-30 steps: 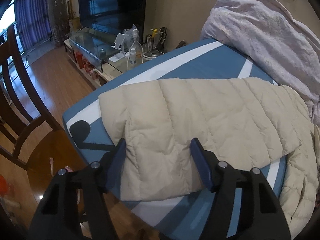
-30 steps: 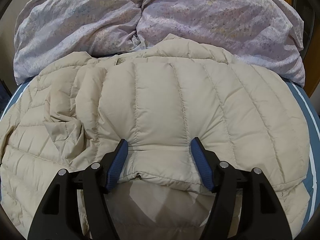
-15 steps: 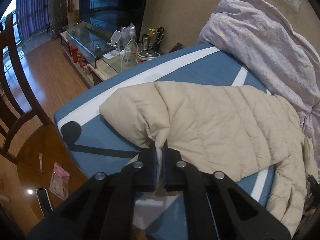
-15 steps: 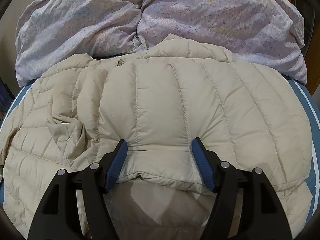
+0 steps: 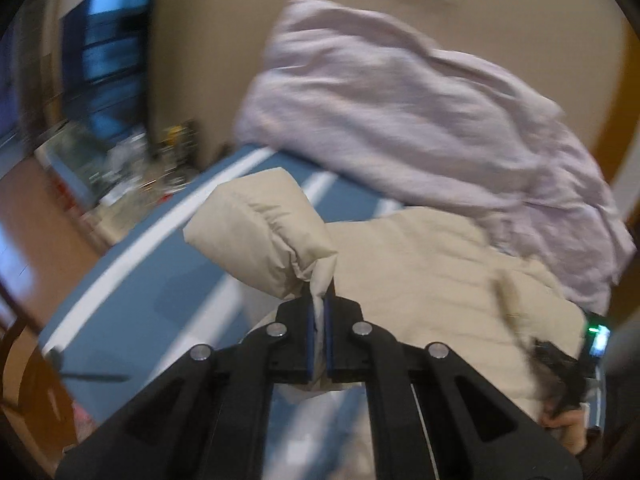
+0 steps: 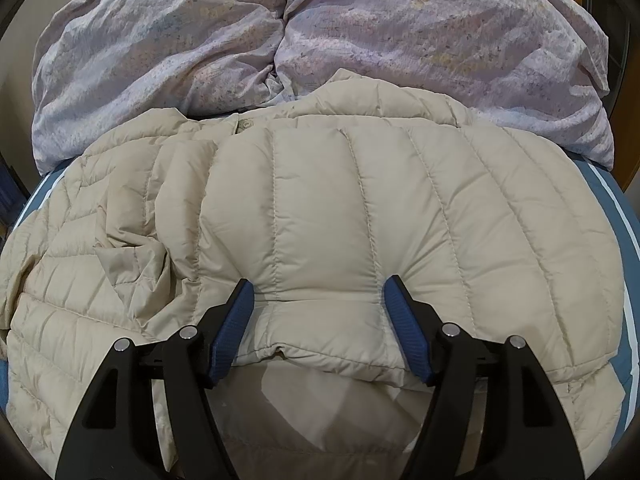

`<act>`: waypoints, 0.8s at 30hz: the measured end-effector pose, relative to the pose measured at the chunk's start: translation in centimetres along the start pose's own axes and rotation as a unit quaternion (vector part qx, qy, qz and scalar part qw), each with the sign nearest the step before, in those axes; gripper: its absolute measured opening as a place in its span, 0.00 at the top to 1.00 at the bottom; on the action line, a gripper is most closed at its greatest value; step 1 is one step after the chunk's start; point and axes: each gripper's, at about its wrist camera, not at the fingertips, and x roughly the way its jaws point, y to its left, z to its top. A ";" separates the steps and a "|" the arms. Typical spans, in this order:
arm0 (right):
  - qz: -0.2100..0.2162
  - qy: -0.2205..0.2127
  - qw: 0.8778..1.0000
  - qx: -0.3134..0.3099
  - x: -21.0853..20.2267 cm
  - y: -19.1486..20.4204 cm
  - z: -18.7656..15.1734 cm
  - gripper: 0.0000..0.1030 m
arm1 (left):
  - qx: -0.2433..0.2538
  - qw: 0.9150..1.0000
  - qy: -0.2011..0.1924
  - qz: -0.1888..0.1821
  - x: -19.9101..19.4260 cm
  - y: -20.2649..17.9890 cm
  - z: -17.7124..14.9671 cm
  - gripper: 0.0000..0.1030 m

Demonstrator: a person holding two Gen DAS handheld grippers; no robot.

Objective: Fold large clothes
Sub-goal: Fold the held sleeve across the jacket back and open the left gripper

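Note:
A large beige quilted down jacket (image 6: 360, 208) lies spread on a blue bed with white stripes (image 5: 168, 276). My left gripper (image 5: 318, 300) is shut on the jacket's hem edge (image 5: 260, 232) and holds that bunched part lifted above the bed; this view is motion-blurred. My right gripper (image 6: 316, 292) is open, its blue-padded fingers resting on either side of a fold of the jacket near its lower edge, pressing on the fabric without closing.
A lilac duvet (image 6: 280, 40) is piled at the head of the bed, touching the jacket's collar, and shows in the left wrist view (image 5: 400, 112). A TV stand with clutter (image 5: 132, 160) and wooden floor (image 5: 36, 208) lie left of the bed. The other hand (image 5: 568, 384) is at right.
My left gripper closed on the jacket's hem, then lifted it and swung it right toward the duvet. My right gripper stayed open and barely moved.

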 end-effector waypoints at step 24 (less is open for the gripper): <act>0.015 -0.009 1.000 -0.003 -1.7 -0.5 -0.2 0.33 | 0.141 0.975 0.077 -0.150 7.1 -24.5 -2.9 0.96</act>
